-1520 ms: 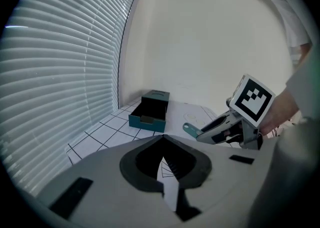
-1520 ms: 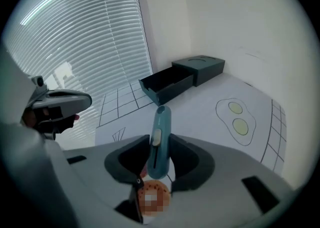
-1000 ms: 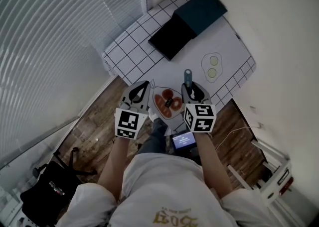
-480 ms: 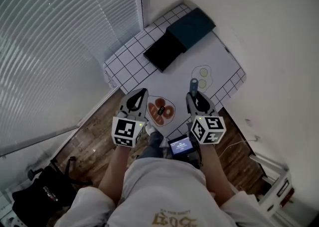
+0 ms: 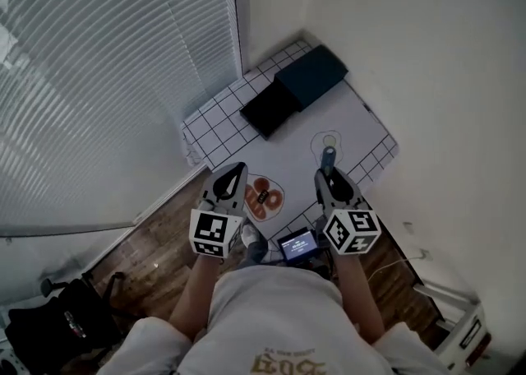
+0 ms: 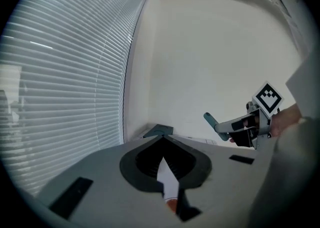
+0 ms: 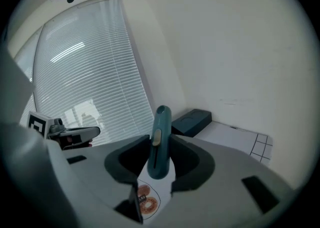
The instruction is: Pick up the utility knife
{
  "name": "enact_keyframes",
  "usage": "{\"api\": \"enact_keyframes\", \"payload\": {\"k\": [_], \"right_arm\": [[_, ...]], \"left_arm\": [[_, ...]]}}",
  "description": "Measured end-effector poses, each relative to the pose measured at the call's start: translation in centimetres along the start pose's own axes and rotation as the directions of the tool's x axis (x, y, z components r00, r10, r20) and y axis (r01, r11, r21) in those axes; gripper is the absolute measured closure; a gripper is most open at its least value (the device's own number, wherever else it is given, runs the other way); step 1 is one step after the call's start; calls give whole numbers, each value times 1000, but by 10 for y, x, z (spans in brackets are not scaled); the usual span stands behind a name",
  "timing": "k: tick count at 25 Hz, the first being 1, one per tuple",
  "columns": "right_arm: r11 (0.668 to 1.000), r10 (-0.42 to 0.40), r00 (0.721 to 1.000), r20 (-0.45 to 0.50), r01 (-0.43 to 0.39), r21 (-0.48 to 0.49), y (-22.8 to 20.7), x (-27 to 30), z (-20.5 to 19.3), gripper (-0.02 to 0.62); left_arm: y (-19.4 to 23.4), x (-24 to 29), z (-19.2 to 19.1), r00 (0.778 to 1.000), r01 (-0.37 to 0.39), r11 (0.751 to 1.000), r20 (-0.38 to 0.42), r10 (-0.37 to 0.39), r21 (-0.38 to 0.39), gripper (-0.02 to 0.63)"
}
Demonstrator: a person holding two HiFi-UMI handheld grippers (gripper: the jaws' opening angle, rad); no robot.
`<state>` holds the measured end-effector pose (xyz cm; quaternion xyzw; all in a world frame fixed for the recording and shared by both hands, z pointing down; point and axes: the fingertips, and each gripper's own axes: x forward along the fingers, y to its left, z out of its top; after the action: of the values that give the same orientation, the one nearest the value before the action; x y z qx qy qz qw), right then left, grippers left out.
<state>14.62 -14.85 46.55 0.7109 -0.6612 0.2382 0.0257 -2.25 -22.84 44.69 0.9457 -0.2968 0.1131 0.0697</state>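
The teal utility knife point(image 7: 160, 137) stands upright between the jaws of my right gripper point(image 7: 159, 158), which is shut on it. In the head view the knife point(image 5: 329, 157) sticks out past the right gripper point(image 5: 327, 171), lifted well above the white table point(image 5: 362, 122). My left gripper point(image 5: 237, 170) hangs beside it to the left at about the same height. Its jaws meet at the tips with nothing between them point(image 6: 163, 139). The left gripper view also catches the knife point(image 6: 211, 119) in the right gripper off to its right.
A dark teal box point(image 5: 311, 76) and a black flat case point(image 5: 267, 108) lie at the table's far end by the window blinds point(image 5: 107, 77). A printed egg picture point(image 5: 329, 141) and a round doughnut picture point(image 5: 261, 198) lie on the table. A small lit screen point(image 5: 297, 243) sits at the person's waist.
Both grippers have risen away from the table, the right one carrying the knife up with it. The table now looks smaller and farther below.
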Motion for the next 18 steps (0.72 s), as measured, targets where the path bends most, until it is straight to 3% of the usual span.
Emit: {"api": "enact_keyframes", "payload": {"k": [5, 9, 18], "right_arm": [[1000, 19, 998, 60, -18, -11, 0, -21, 18, 462], [999, 36, 993, 111, -32, -36, -2, -36, 38, 462], [992, 107, 976, 188, -94, -79, 0, -42, 71, 462]], "left_arm": [[4, -16, 28, 996, -73, 997, 61, 71, 36, 598], [9, -29, 53, 984, -139, 990, 115, 135, 21, 598], [-17, -27, 78, 974, -158, 986, 171, 147, 54, 598]]}}
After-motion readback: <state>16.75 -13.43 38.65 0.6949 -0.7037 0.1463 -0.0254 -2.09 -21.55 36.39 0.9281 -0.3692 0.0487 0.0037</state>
